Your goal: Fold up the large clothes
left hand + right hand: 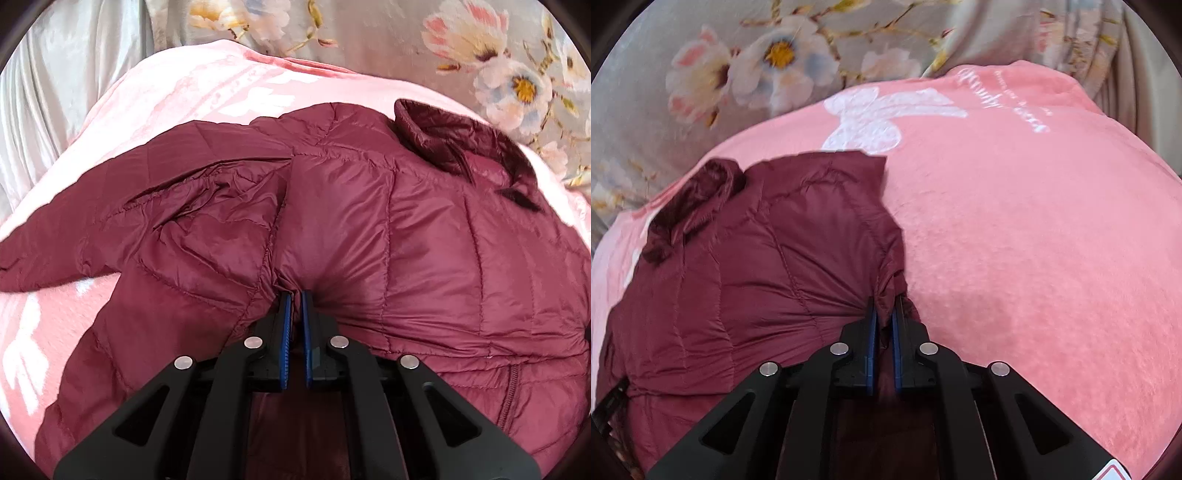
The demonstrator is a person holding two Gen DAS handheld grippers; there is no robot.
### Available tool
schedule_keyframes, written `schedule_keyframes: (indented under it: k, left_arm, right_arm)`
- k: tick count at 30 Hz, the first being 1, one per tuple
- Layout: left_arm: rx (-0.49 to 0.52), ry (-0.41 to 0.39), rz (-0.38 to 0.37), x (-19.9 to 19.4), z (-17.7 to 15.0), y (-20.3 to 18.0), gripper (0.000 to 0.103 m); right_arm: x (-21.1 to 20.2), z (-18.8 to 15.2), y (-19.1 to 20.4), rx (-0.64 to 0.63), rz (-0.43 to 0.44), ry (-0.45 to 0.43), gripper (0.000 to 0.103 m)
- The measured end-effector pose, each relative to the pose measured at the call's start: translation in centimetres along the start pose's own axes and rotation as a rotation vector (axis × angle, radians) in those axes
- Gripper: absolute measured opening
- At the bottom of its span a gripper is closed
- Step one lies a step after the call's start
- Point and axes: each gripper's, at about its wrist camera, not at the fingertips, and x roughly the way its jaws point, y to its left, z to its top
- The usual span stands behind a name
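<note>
While the maroon puffer jacket (369,221) lies spread across the pink blanket (1034,240), my left gripper (295,295) bites into a bunched fold of its quilted fabric, jaws drawn close together with the cloth pinched between the blue pads (285,332). Creases fan out from that pinch point across the shiny panels. From my left camera, one sleeve (92,240) stretches away to the left over the blanket, and the darker collar (461,147) stands up at the far right of the jacket. A zipper line (511,391) runs down near the lower right edge. Over on the other side, my right gripper (884,301) clamps a gathered edge of the same jacket, jaws nearly together with a wad of fabric squeezed between them. In that view the jacket fills the left half, collar (690,203) off at the far left, and bare blanket with a white bow print (879,118) and white lettering (1015,107) spreads to the right. Beyond the blanket sits grey bedding with a flower pattern (757,62).
</note>
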Motion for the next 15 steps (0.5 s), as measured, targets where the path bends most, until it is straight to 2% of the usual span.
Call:
schedule_keyframes:
  k: [2,4,6,8,9,12,15]
  left_arm:
    - [-0.038,-0.005,-0.041,-0.2,-0.1,0.7,0.006]
    - [-0.071,-0.008,-0.070,-0.3,-0.1,1.1,0.006]
    - [-0.065,-0.010,-0.062,-0.3,0.0,0.8,0.006]
    - [-0.062,-0.013,-0.059,-0.4,0.0,0.6,0.007]
    - [-0.068,-0.015,-0.065,-0.5,-0.1,0.7,0.008]
    - [-0.099,-0.018,-0.091,-0.6,-0.2,1.4,0.009]
    - [-0.107,-0.018,-0.100,-0.6,-0.2,1.5,0.010]
  right_arm:
    - [-3.9,-0.8,1.5,-0.028,-0.031,-0.129,0.017]
    - [-7.1,-1.5,4.7,-0.120,0.027,-0.192,0.017]
    - [-8.5,-2.3,8.8,-0.223,0.120,-0.168,0.016]
    - [-8.3,-3.4,13.4,-0.312,0.240,-0.101,0.013]
    - [-7.9,-3.9,14.9,-0.333,0.263,-0.077,0.010]
    - [-5.1,-6.0,18.9,-0.398,0.266,-0.004,0.009]
    - [-2.6,-7.3,19.4,-0.377,0.257,0.077,0.009]
